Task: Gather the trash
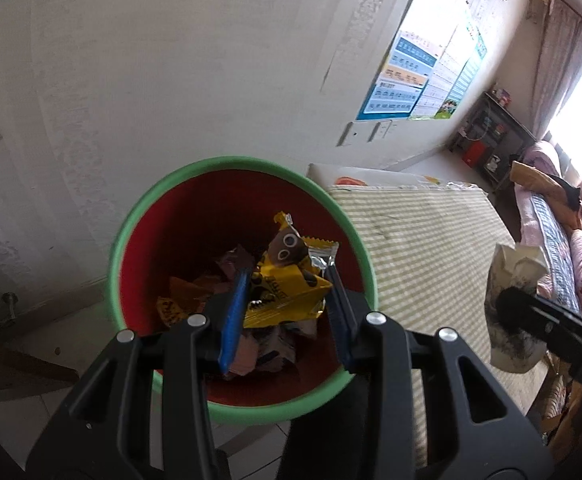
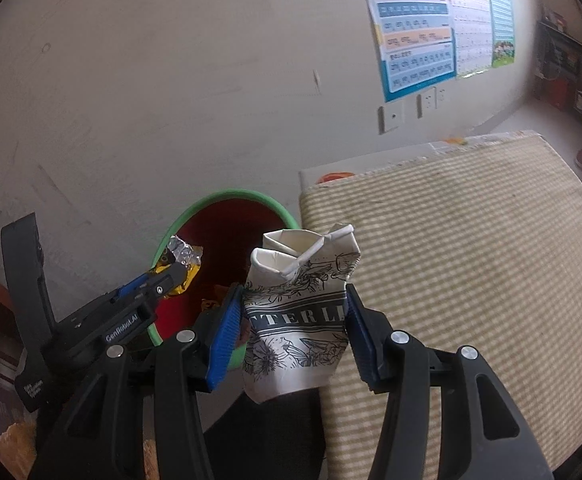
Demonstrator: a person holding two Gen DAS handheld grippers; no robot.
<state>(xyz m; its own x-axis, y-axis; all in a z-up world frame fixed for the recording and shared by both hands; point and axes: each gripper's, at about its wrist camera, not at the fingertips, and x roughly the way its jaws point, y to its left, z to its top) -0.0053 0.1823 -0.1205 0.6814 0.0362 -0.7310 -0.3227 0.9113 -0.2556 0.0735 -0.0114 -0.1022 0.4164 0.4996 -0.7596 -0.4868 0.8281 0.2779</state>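
Note:
A round bin with a green rim [image 1: 247, 162] and red inside stands on the floor by the wall; it also shows in the right wrist view [image 2: 195, 208]. Several wrappers lie in its bottom [image 1: 195, 300]. My left gripper [image 1: 287, 280] is shut on a yellow snack wrapper [image 1: 283, 284] and holds it over the bin's mouth; the wrapper shows again in the right wrist view [image 2: 185, 264]. My right gripper [image 2: 293, 308] is shut on a crushed white paper cup [image 2: 303, 308] with black print, held right of the bin at the mat's edge. The cup also shows in the left wrist view [image 1: 511, 280].
A striped green-and-cream mat [image 2: 471, 248] covers a low surface right of the bin. A plain wall with posters [image 2: 415, 28] and sockets [image 2: 391, 118] stands behind. A shelf [image 1: 491, 140] and a sofa with bedding [image 1: 563, 248] are at the far right.

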